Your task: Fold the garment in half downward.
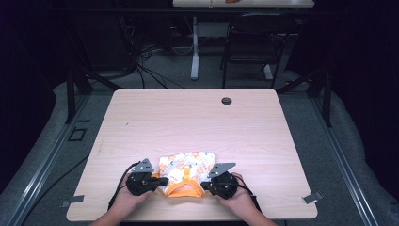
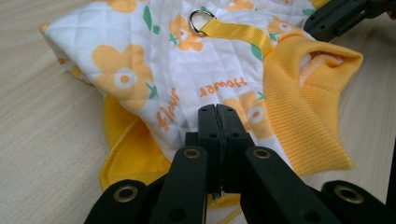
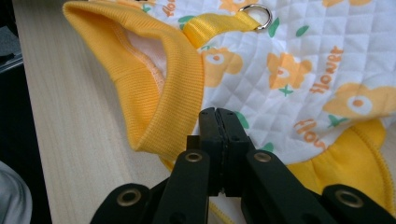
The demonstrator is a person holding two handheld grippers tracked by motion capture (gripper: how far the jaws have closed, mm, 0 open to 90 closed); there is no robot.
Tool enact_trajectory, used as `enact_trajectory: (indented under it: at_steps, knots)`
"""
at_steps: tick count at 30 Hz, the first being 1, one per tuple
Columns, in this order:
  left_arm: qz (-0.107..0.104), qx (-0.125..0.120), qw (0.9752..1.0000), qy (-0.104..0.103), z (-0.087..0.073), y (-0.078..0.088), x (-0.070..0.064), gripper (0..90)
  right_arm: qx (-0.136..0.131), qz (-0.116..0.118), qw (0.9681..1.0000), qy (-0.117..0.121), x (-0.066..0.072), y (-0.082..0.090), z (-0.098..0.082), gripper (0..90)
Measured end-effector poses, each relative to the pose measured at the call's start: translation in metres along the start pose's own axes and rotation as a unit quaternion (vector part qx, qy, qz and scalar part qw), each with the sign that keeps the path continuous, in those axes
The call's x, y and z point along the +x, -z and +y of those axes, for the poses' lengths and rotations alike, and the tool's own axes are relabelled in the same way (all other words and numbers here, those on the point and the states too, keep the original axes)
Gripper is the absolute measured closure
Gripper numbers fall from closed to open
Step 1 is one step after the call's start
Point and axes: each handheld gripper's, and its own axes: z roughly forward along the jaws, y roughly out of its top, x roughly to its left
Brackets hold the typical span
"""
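Presently, counted and set down as seen:

Table: one light wood-grain table point(image 1: 188, 117) is seen from above, with one small round hole point(image 1: 227, 100) near its far edge.

Garment: one small quilted pet garment point(image 1: 187, 169) is laid flat at the near edge of the table, between the two grippers. White fabric printed with orange flowers and the word "flower" is seen, with yellow ribbed trim point(image 2: 299, 116) at the openings.

Strap and ring: one yellow webbing strap point(image 2: 236, 31) is sewn along the back of the garment, and one metal D-ring point(image 2: 201, 21) is held at its end.

Grippers: two are counted, one in each hand.

Left gripper point(image 1: 162, 181): the jaws are pressed together on the garment's left side; in the left gripper view, white printed fabric and yellow hem are seen pinched at the closed tips point(image 2: 217, 114).

Right gripper point(image 1: 203, 184): the jaws are likewise clamped together on the garment's right side, where quilted fabric beside the ribbed yellow opening point(image 3: 154, 79) is caught.

Hands: two are seen, entering from the bottom edge, the left hand point(image 1: 128, 197) and the right hand point(image 1: 240, 197) each wrapped around a gripper body.

Background: one dark chair point(image 1: 256, 42) and one further table point(image 1: 242, 4) are seen beyond.
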Motion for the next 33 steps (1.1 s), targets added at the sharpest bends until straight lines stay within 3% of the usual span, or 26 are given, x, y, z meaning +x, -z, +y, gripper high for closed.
enact_trajectory:
  at_steps: [18, 28, 33]
  knots:
    - [0.003, 0.004, 1.0, -0.004, -0.003, -0.002, 0.0, 89.9, -0.002, 0.004, 0.9999, -0.01, -0.001, -0.002, -0.005, 90.0]
    - [0.018, 0.007, 0.9998, -0.001, 0.01, -0.011, 0.011, 90.0, 0.005, -0.005, 0.9998, -0.019, -0.012, -0.005, 0.0, 90.0]
    - [0.025, 0.005, 0.9996, 0.007, 0.02, -0.018, 0.021, 90.0, 0.008, -0.012, 0.9995, -0.03, -0.025, -0.008, 0.007, 90.0]
